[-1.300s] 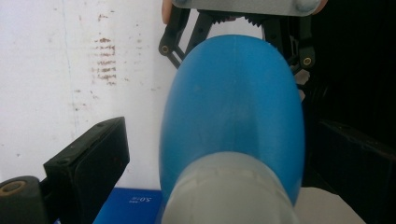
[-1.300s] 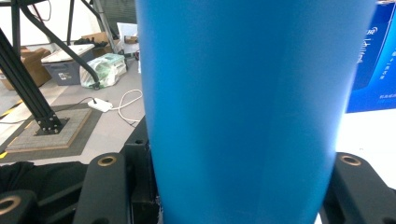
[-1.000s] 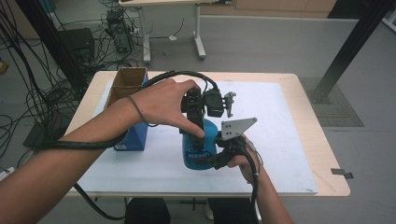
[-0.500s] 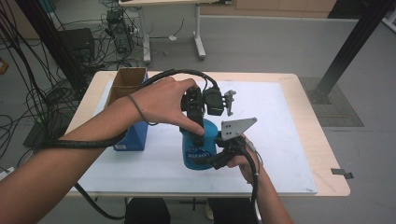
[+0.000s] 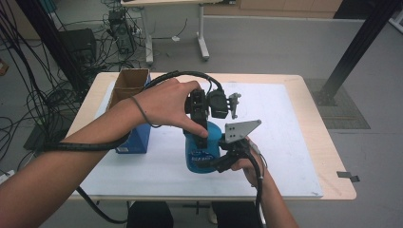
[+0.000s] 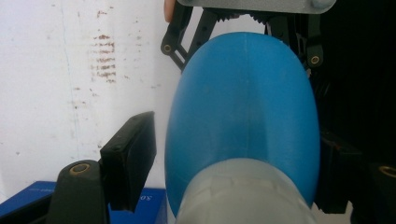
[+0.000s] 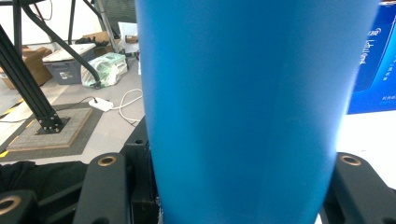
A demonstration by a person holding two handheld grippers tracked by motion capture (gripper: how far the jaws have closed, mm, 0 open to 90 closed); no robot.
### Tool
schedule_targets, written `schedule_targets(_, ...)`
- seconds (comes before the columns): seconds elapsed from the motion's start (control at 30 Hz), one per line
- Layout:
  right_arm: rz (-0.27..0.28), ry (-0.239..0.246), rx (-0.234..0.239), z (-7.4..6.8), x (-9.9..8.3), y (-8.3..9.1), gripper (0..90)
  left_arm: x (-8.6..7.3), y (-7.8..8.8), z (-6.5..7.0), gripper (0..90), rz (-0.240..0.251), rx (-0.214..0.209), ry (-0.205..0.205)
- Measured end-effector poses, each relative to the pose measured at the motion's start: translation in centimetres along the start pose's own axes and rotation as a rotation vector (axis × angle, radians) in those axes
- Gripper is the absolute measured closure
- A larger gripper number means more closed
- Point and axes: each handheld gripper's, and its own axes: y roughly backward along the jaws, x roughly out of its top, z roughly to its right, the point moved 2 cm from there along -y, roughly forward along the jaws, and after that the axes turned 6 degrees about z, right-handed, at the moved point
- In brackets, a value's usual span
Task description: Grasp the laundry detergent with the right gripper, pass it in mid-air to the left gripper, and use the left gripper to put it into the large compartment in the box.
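A blue bottle (image 5: 202, 153) with a grey cap (image 6: 243, 196) stands upright on the white mat (image 5: 290, 142) near the table's front. My right gripper (image 5: 215, 161) comes in from the near side and is shut on the bottle's body (image 7: 243, 102), one jaw on each flank. My left gripper (image 5: 203, 129) hangs over the bottle top, pointing down. In the left gripper view its jaws straddle the cap and shoulder of the bottle (image 6: 243, 107), and a strip of white mat shows between the left pad (image 6: 130, 158) and the bottle. The person's hand hides much of that gripper in the high view.
A blue carton (image 5: 135, 137) stands just left of the bottle, with an open cardboard box (image 5: 129, 81) behind it. The table's front edge (image 5: 294, 195) is close to the right hand. Cables and a black post base (image 7: 46, 126) lie on the floor around the table.
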Motion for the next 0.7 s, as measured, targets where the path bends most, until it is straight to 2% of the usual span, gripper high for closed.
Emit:
schedule_targets(0.43,-0.001,-0.002,-0.005,0.01,-0.02,0.17,41.7,0.10,0.07,-0.10,36.9,0.007,-0.017,-0.010)
schedule_targets(0.7,0.001,-0.002,-0.005,-0.03,-0.01,0.18,41.7,0.14,0.11,0.07,37.5,0.006,-0.011,-0.014)
